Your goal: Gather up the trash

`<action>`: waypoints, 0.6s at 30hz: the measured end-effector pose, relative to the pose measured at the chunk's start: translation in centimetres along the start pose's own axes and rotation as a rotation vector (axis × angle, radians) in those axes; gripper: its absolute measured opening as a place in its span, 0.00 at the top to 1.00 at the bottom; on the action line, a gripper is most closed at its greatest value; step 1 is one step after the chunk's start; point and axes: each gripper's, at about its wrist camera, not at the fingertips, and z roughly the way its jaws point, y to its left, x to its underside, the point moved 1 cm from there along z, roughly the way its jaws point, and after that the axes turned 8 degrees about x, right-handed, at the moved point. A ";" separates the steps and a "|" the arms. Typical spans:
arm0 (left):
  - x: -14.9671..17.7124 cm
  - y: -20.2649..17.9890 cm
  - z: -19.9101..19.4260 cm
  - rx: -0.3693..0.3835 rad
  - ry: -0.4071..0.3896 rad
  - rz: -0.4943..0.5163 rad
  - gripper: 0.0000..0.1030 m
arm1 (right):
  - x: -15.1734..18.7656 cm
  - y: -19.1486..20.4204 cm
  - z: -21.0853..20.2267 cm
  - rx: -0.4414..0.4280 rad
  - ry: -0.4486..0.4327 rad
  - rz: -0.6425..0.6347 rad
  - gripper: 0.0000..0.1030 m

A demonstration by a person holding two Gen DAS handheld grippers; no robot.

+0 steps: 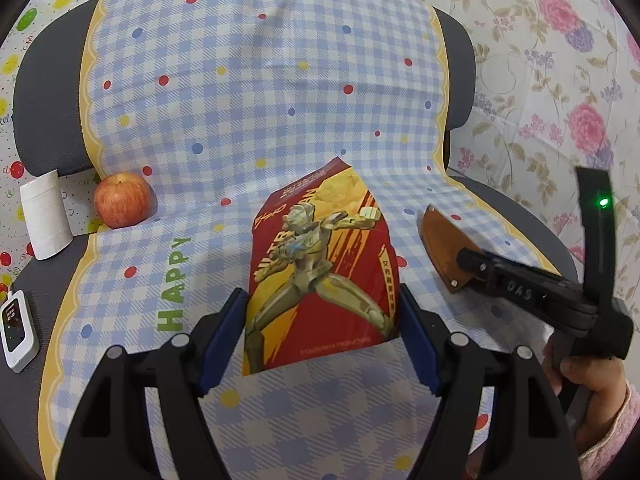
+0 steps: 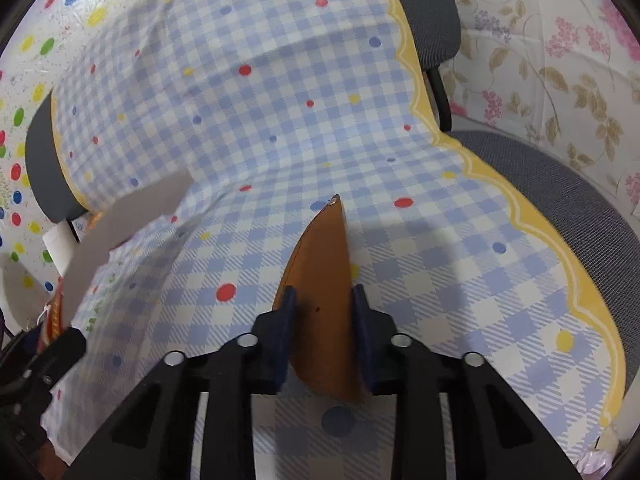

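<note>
Trash here is two pieces on a checked cloth (image 1: pixel 240 100) draped over a grey chair (image 1: pixel 44 92). Larger is a red carton (image 1: pixel 320 264) printed with a gold figure, grasped between the blue pads of the left gripper (image 1: pixel 322 332). Smaller is a brown pointed scrap (image 2: pixel 324 292), clamped on both sides by the right gripper (image 2: pixel 323 336), whose jaws are narrowed on it. Behind sit a paper roll (image 1: pixel 46 216) and an apple (image 1: pixel 122 200).
</note>
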 end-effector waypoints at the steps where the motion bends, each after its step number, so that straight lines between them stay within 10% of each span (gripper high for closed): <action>1: 0.1 -0.1 -0.2 0.002 0.000 0.004 0.30 | -0.1 0.2 -0.6 0.008 -0.018 -0.017 0.80; 18: 4.0 -8.0 -5.5 0.210 -0.026 0.187 0.30 | 2.7 -3.1 -14.9 0.116 -0.164 -0.047 0.82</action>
